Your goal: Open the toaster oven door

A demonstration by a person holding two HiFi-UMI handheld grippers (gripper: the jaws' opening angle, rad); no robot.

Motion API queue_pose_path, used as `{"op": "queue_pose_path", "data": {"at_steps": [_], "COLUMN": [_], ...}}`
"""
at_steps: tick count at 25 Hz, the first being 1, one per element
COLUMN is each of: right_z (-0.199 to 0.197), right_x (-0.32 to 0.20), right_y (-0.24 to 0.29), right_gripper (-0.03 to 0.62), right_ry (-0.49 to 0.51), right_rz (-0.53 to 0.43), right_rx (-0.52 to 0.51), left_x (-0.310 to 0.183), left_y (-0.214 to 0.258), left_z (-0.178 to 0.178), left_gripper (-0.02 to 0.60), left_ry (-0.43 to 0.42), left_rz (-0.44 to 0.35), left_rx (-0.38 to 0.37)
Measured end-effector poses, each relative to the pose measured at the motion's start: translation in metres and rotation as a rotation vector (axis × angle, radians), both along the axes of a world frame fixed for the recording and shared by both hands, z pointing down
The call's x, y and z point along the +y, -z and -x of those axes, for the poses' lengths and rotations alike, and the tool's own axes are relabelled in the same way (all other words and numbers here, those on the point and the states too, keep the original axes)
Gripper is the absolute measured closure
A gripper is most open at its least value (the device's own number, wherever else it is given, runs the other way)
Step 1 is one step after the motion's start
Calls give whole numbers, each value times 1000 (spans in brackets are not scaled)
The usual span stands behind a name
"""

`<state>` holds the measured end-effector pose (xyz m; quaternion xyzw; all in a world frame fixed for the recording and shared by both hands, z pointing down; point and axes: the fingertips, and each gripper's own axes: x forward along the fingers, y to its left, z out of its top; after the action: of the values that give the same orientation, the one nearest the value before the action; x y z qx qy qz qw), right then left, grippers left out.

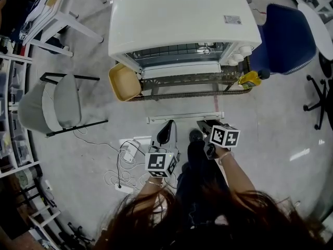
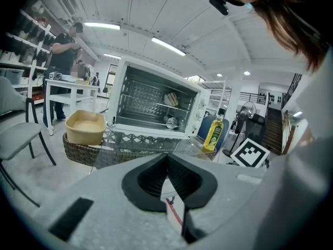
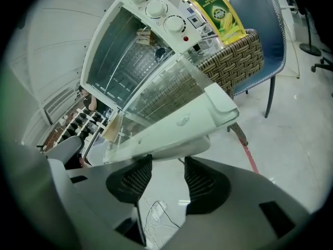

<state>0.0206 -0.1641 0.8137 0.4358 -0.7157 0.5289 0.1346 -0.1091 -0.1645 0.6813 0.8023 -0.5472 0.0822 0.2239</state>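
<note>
The white toaster oven [image 1: 182, 17] stands on a wicker stand [image 1: 187, 94]. Its glass door [image 3: 166, 95] hangs open and lies about level, with the white handle bar [image 1: 184, 117] at its near edge. My right gripper [image 1: 204, 126] is open, and the handle [image 3: 177, 132] lies just past its fingertips [image 3: 136, 173], not between them. My left gripper [image 1: 167, 132] hovers just below the handle's left half, shut with nothing in it. In the left gripper view, the left gripper [image 2: 167, 163] faces the open oven cavity [image 2: 153, 105].
A beige tub [image 1: 124, 82] sits at the stand's left end and a yellow oil bottle [image 1: 250, 79] at its right end. A blue chair [image 1: 289, 35] stands to the right, a grey chair [image 1: 52, 105] to the left. Cables and a power strip [image 1: 127, 165] lie on the floor.
</note>
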Motion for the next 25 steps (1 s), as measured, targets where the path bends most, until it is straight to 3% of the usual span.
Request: {"op": "queue_pose_path", "data": {"at_steps": [25], "right_z": [2], "right_x": [-1], "right_y": [-14], "right_gripper": [448], "right_ry": [-12], "right_rz": [6], "right_rx": [77], "left_x": [12], "left_y": [-6], "left_z": [15], "left_gripper": [566], "left_ry": [4], "left_rz": [14], "left_rx": [-9]}}
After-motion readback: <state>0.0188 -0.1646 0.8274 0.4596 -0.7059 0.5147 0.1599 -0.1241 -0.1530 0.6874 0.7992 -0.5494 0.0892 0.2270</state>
